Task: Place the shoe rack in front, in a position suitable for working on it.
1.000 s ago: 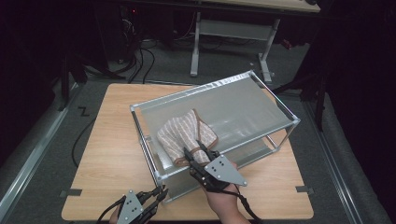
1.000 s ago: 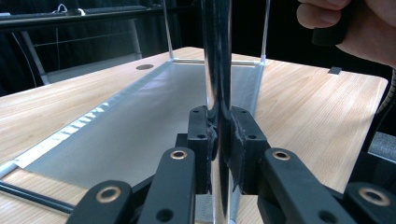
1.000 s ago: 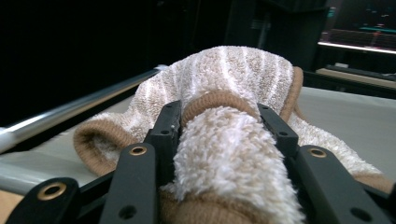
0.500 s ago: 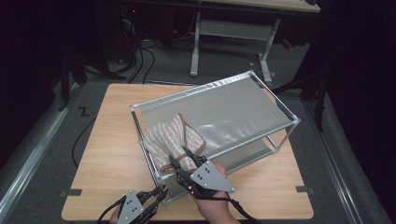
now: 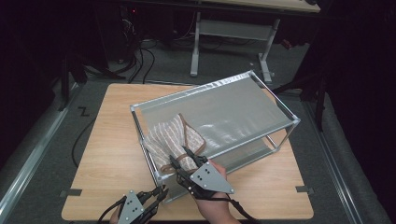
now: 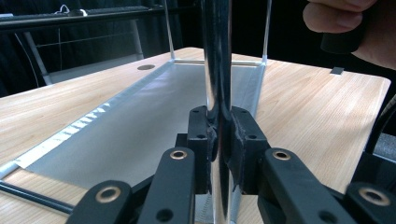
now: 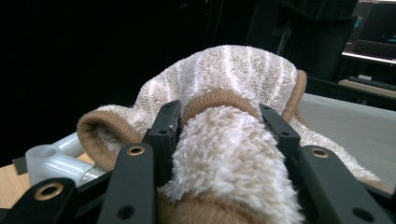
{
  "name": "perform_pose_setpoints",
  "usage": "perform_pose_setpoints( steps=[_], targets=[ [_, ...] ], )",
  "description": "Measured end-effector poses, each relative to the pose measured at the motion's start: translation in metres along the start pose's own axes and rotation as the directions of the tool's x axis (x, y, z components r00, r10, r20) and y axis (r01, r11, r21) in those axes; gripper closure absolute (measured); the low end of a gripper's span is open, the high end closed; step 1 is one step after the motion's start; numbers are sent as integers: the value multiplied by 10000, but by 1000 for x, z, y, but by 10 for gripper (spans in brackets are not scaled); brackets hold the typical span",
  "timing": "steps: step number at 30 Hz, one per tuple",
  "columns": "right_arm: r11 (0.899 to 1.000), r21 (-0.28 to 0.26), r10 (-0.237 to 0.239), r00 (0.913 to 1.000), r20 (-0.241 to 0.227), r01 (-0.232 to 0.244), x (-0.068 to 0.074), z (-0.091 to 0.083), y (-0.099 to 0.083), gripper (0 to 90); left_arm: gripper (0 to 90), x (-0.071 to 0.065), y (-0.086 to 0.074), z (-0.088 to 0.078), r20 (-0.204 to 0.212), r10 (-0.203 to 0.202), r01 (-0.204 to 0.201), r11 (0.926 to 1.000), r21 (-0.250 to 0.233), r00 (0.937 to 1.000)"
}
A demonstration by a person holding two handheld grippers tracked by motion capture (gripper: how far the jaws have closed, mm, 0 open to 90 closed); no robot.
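Observation:
A beige striped towel (image 5: 170, 137) with brown trim lies bunched over the near left corner of a metal-framed rack (image 5: 275, 100) that has a grey mesh top. My right gripper (image 5: 181, 157) is shut on a thick fold of that towel (image 7: 233, 74). The fold bulges between the right gripper's (image 7: 218, 113) jaws, which have just been opening a little. My left gripper (image 5: 161, 191) sits low at the rack's near corner. In the left gripper view, the left gripper (image 6: 220, 135) is shut on the rack's shiny upright post (image 6: 217, 70).
The rack stands askew on a wooden table (image 5: 107, 154) with bare wood to its left and along the front edge. A white corner joint (image 7: 51, 163) of the frame shows beside the towel. The hand (image 6: 345, 23) holding the right gripper is close above the post.
My right gripper has moved left along the rack's near side, dragging the towel toward the near left corner. The left gripper has stayed on the post.

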State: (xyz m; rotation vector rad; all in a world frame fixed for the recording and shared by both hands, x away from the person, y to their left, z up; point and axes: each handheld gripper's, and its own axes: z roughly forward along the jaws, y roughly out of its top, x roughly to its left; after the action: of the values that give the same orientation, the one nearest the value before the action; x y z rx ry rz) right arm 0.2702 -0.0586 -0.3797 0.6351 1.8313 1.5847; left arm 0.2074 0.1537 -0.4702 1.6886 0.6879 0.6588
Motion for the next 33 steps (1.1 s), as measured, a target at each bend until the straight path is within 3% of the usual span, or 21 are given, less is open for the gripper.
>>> perform_pose_setpoints(
  steps=[8, 19, 25, 33],
  targets=[
    [10000, 19, 59, 10000, 3, -59, -12, -2, -2, 547, 794, -1, 0, 0, 31, 77, -77, 10000, 11, 10000],
    [9991, 190, 344, 9935, 1084, -367, -54, -11, -9, 544, 796, -1, 0, 0, 7, 115, -115, 9999, 14, 9999],
    [9983, 341, 395, 9801, 1946, -470, -87, -21, -14, 545, 796, -1, 0, 1, -6, 61, -61, 10000, -8, 10000],
    [9969, 574, 331, 9494, 3123, -536, -135, -37, -21, 544, 795, 1, 0, 1, -85, 147, -146, 9999, 43, 9999]
  ],
)
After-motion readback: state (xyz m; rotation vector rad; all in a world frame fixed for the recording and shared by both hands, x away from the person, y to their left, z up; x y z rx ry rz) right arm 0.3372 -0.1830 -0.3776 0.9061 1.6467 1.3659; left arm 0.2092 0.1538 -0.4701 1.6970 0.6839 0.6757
